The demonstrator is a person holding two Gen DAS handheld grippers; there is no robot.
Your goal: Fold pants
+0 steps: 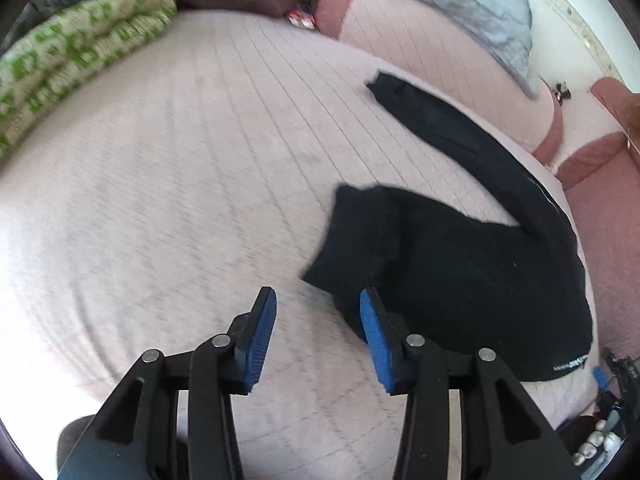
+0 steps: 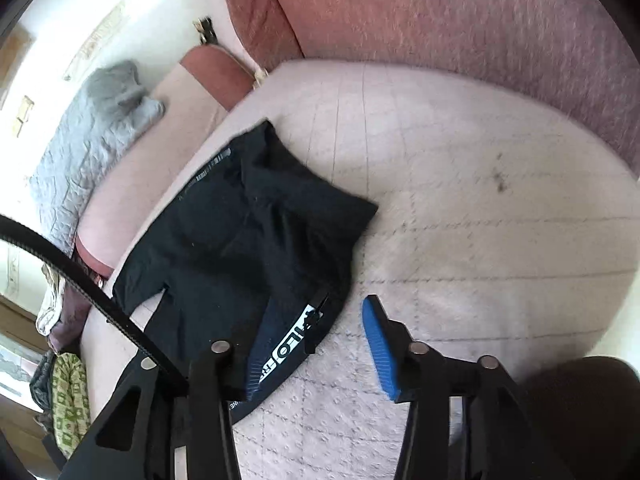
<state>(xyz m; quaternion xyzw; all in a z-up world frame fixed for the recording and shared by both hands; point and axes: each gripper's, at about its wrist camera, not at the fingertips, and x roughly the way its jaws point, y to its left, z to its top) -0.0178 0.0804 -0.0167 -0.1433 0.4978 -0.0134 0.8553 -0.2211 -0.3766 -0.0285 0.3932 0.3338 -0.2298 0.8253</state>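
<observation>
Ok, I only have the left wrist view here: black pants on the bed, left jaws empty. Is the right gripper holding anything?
Observer: No. The right gripper has open jaws; the pants' lettered waistband lies against one pad, the other is clear.
Operator: Anything in front of the pants?
Observer: A black ribbed cable crosses their lower-left corner in the right wrist view.
Operator: Cover clean there?
Observer: A small dark mark sits on the bed cover, right of the pants.
</observation>
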